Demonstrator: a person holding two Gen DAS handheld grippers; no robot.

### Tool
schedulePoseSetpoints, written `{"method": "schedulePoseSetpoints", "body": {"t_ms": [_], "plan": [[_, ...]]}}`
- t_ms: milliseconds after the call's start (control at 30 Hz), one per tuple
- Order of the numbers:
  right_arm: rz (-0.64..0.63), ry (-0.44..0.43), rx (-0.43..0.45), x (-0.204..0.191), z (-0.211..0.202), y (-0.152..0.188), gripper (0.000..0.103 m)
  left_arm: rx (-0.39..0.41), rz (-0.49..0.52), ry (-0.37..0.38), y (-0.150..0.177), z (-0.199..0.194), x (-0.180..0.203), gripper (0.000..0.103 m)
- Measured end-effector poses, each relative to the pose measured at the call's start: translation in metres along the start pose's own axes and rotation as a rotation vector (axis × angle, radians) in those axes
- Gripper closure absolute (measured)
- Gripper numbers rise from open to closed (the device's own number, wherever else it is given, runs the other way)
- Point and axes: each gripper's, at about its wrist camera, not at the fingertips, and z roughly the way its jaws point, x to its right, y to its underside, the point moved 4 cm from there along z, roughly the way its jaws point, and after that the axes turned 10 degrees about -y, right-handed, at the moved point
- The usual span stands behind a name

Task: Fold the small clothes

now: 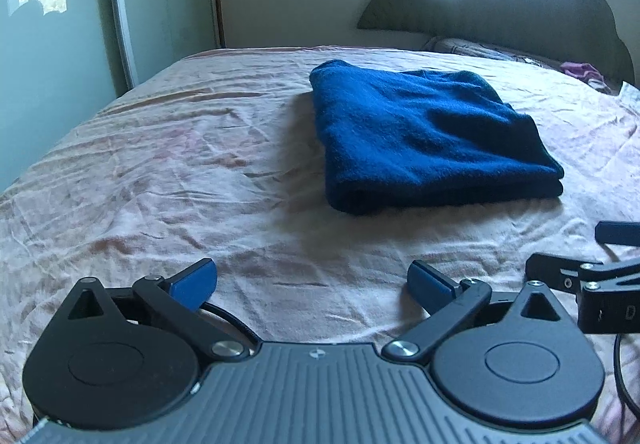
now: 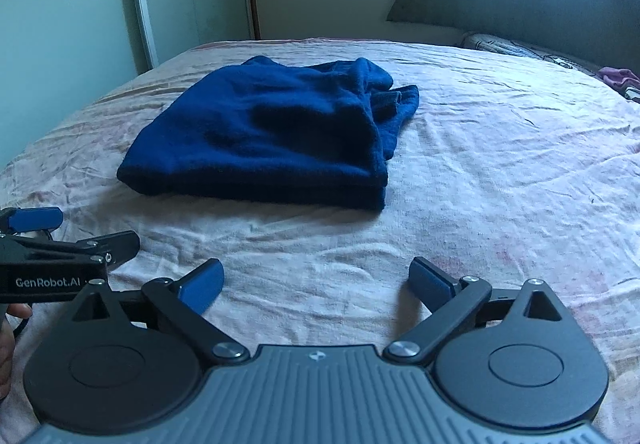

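Folded garment (image 1: 432,136) on bed (image 1: 160,164); pillow (image 1: 480,48) probably behind.

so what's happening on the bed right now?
A person is folding clothes with a handheld claw in each hand. A blue garment lies folded on the pink bedsheet, with a bit of fabric poking out on its right side. Neither claw touches it: the left claw and the right claw are both open and empty, hovering over the sheet on the near side of the garment. The fold looks about done.
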Motion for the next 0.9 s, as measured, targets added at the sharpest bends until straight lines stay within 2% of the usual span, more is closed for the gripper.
{"method": "schedulePoseSetpoints", "body": {"t_ms": [500, 767, 900], "plan": [[0.008, 0.012, 0.007, 0.005, 0.003, 0.000, 0.000, -0.031, -0.028, 0.027, 0.002, 0.006, -0.003, 0.000], [0.035, -0.011, 0.026, 0.010, 0.000, 0.002, 0.000, -0.032, -0.033, 0.030, 0.002, 0.006, -0.002, 0.000], [-0.011, 0.019, 0.001, 0.004, 0.002, 0.003, 0.000, -0.032, -0.033, 0.029, 0.003, 0.006, -0.002, 0.000]]}}
